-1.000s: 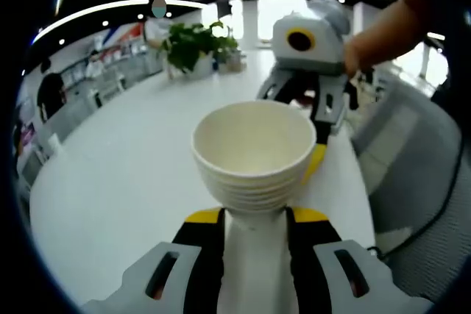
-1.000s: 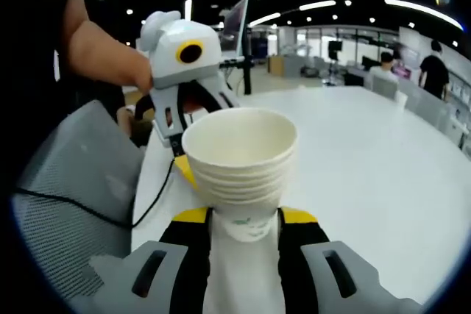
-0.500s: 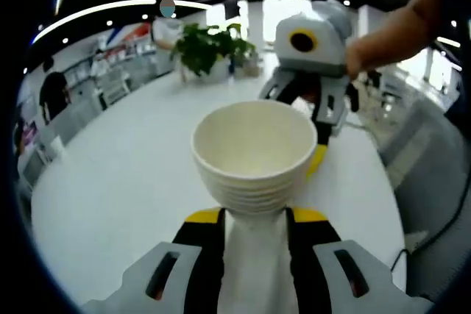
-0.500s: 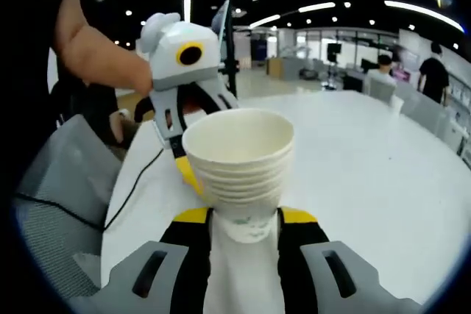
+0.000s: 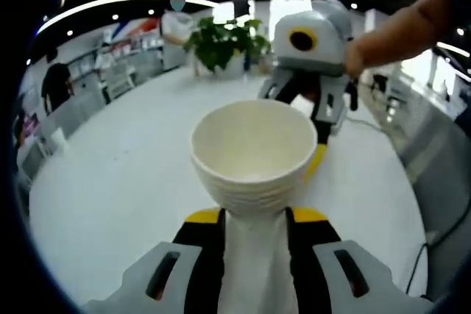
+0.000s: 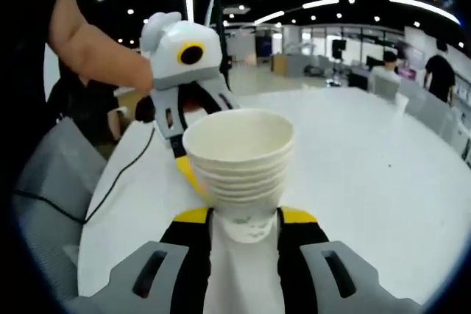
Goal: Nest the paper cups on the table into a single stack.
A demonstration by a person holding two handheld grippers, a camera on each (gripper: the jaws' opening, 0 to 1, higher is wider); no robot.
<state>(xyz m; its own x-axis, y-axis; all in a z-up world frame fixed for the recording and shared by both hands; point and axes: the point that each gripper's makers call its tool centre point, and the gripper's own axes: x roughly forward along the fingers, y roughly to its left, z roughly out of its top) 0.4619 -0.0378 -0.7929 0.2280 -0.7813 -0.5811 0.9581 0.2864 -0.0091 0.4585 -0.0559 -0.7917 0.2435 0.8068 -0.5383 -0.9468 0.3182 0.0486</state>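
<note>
We are holding one nested stack of cream paper cups (image 5: 252,154) from both sides, above the white round table (image 5: 110,189).

Our left gripper (image 5: 253,218) is pinching the stack's lowest cup between its yellow-tipped jaws, mouth up, and our right gripper (image 6: 243,218) is clamping that same base from the opposite side of the stack, likely to steady it. Each gripper is facing the other across the stack's rim. Beyond the stack, a green potted plant (image 5: 223,38) is standing at the table's far edge. The nesting looks finished.

One stack of nested paper cups (image 5: 254,154), two grippers (image 5: 254,220), one potted plant (image 5: 224,42).
</note>
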